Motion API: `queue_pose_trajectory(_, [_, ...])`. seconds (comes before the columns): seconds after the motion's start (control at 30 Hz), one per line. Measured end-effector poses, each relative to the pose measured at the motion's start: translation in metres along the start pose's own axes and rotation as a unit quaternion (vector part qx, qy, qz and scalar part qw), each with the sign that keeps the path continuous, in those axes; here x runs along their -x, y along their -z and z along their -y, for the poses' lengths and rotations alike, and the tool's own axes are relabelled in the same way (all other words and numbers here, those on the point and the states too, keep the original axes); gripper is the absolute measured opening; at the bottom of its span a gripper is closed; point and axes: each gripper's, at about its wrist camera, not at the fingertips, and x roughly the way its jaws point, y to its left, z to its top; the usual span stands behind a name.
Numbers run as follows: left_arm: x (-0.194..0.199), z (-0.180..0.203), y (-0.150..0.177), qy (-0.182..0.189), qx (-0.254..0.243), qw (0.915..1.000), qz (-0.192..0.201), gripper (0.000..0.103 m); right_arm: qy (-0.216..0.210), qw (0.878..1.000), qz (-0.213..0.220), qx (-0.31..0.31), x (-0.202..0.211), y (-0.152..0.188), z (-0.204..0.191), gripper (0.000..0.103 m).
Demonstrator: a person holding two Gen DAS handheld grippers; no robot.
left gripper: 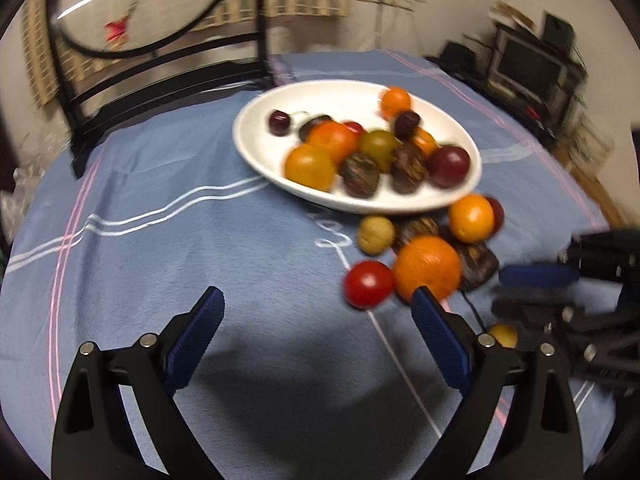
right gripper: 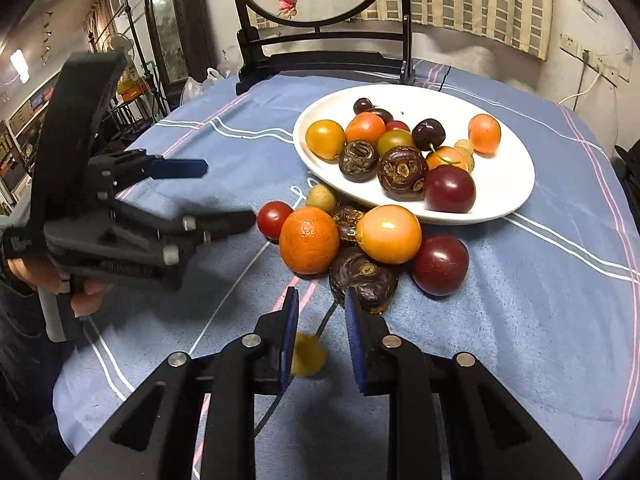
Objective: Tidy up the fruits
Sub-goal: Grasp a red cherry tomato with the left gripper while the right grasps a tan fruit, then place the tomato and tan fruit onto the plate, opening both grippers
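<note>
Far left in the right wrist view: left gripper (right gripper: pixel 224 192), fingers spread wide, nothing between them, hovering over bare blue tablecloth (right gripper: pixel 520 320) just short of the loose pile.

Next along, the pile itself, unsorted on the cloth against the near rim of the plate: cherry tomato (right gripper: pixel 274 220), small yellowish fruit (right gripper: pixel 321 197) behind it, mandarin (right gripper: pixel 309 240), two dark ridged water chestnuts (right gripper: pixel 363 278) (one half buried under the others), orange-yellow tomato (right gripper: pixel 389 234), dark red plum (right gripper: pixel 440 265).

Below and in front: right gripper (right gripper: pixel 322 330), fingers drawn in close either side of a small yellow fruit (right gripper: pixel 308 354) with a dark stem. Blurred there, so no telling whether truly pinched or merely framed, though apparently touching the left pad.

Further right: white plate (right gripper: pixel 516 184), already loaded with roughly a dozen pieces — cherries, tomatoes, chestnuts, a plum.

Judged from this: somewhat past halfway, assuming the plate as the goal. Left to do: six or seven loose pieces plus the yellow one at the right fingers.
</note>
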Motion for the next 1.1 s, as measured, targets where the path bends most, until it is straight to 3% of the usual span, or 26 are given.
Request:
queue_pose_trajectory(0.17, [-0.022, 0.011, 0.007, -0.001, -0.033, 0.9992, -0.025, 0.062, -0.003, 1.0, -0.014, 0.01, -0.005, -0.001, -0.005, 0.024])
queue_pose_trajectory(0.23, [-0.025, 0.009, 0.006, 0.009, -0.027, 0.9994, -0.017, 0.056, -0.005, 1.0, -0.01, 0.011, -0.004, -0.001, -0.006, 0.042])
queue_pose_trajectory(0.3, [-0.028, 0.01, 0.004, 0.016, -0.027, 0.9994, -0.01, 0.05, -0.009, 1.0, -0.005, 0.012, -0.002, -0.001, -0.009, 0.049])
queue_pose_trajectory(0.4, [-0.031, 0.012, 0.003, 0.025, -0.027, 0.9993, -0.004, 0.045, -0.008, 1.0, -0.009, 0.017, -0.003, -0.001, -0.011, 0.049])
queue_pose_trajectory(0.5, [-0.029, 0.012, 0.002, 0.041, -0.025, 0.9989, 0.0, 0.028, -0.007, 1.0, -0.017, 0.024, -0.005, 0.0, -0.014, 0.049])
queue_pose_trajectory(0.77, [-0.029, 0.005, -0.001, 0.031, -0.001, 0.9995, 0.001, 0.028, 0.002, 0.996, -0.045, 0.08, -0.012, 0.012, -0.035, 0.048])
queue_pose_trajectory(0.87, [-0.026, 0.003, 0.0, 0.034, 0.006, 0.9994, 0.002, 0.028, 0.012, 0.994, -0.057, 0.089, -0.021, 0.015, -0.039, 0.029])
queue_pose_trajectory(1.0, [-0.024, 0.005, 0.001, 0.035, 0.0, 0.9994, 0.005, 0.028, 0.012, 0.996, -0.036, 0.077, -0.014, 0.011, -0.035, 0.025])
queue_pose_trajectory(1.1, [-0.017, 0.003, 0.0, 0.039, 0.006, 0.9991, 0.015, 0.028, -0.014, 0.998, 0.002, 0.065, 0.002, 0.006, -0.031, 0.025])
